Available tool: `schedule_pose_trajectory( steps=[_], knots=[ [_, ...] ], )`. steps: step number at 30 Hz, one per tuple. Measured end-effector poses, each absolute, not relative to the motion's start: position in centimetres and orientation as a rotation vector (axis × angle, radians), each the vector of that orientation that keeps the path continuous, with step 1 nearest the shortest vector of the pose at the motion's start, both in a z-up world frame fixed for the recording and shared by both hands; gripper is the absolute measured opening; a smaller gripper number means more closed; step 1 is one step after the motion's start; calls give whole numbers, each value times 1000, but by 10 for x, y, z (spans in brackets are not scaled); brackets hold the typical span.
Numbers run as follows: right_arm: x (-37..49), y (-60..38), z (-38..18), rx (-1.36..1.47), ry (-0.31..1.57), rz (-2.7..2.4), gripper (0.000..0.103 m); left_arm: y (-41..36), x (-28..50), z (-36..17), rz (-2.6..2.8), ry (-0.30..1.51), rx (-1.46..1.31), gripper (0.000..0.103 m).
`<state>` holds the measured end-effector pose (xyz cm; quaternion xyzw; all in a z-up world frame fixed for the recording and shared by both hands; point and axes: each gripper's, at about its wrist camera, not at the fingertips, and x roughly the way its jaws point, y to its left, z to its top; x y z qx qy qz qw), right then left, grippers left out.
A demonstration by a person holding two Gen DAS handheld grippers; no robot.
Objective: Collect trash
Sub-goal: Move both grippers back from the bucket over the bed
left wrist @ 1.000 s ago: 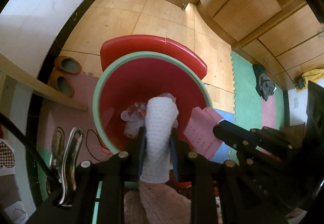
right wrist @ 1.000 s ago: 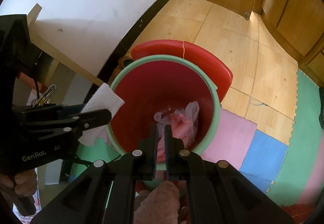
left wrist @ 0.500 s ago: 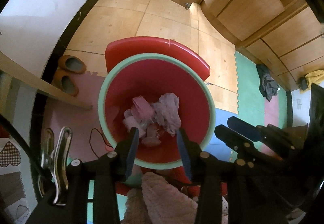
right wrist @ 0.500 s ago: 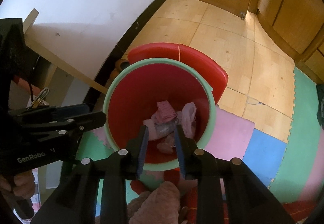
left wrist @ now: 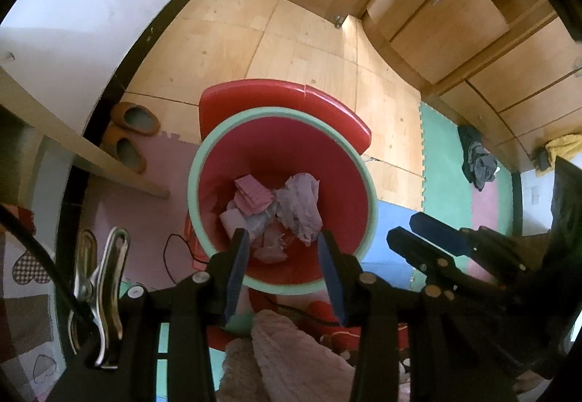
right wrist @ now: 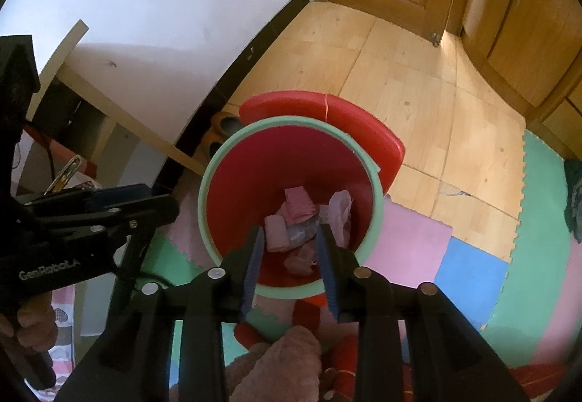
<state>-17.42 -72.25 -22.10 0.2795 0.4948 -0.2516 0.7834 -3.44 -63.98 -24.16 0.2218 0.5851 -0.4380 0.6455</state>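
Both claws hang over the round red plastic bin with the pale green rim point(left wrist: 282, 285), pointing steeply down into it. Left gripper point(left wrist: 282, 245): jaws parted and empty, nothing between the blue-faced fingers point(left wrist: 236, 269), having just widened. Right gripper point(right wrist: 289, 238): jaws likewise apart and empty, and they have just been opening further. In the left wrist view the right gripper shows as a black arm at the lower right, beside the bin; in the right wrist view the left gripper reaches in from the left edge, with a hand point(right wrist: 27, 325) gripping its handle. The trash lies at the bottom of the bin: a pink ribbed paper sheet point(left wrist: 252, 194) on top, a crumpled pale plastic bag point(left wrist: 300, 209) just beside it to the right, and a small pink folded wad point(right wrist: 276, 233) nearer the claws, all touching in one heap. A red plastic lid point(left wrist: 287, 103) stands behind the bin on the far side, against its rim. A pair of brown slippers point(left wrist: 132, 132) sits by the wall to the left, on wooden floor tiles and coloured foam mats point(right wrist: 469, 269). A metal spring clip point(left wrist: 102, 282) hangs at the lower left.
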Motion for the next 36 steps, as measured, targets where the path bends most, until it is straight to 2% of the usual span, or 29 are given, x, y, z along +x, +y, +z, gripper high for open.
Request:
schedule_pose_trajectory(
  steps=[19,36],
  knots=[
    [-152,-684,-150,515,977,-481,34,-595,-31,-175,-989,1261,447,41],
    [-111,-627,-81,398,872,-327,34,-521,0,-109,-891,1202,288,41]
  ],
)
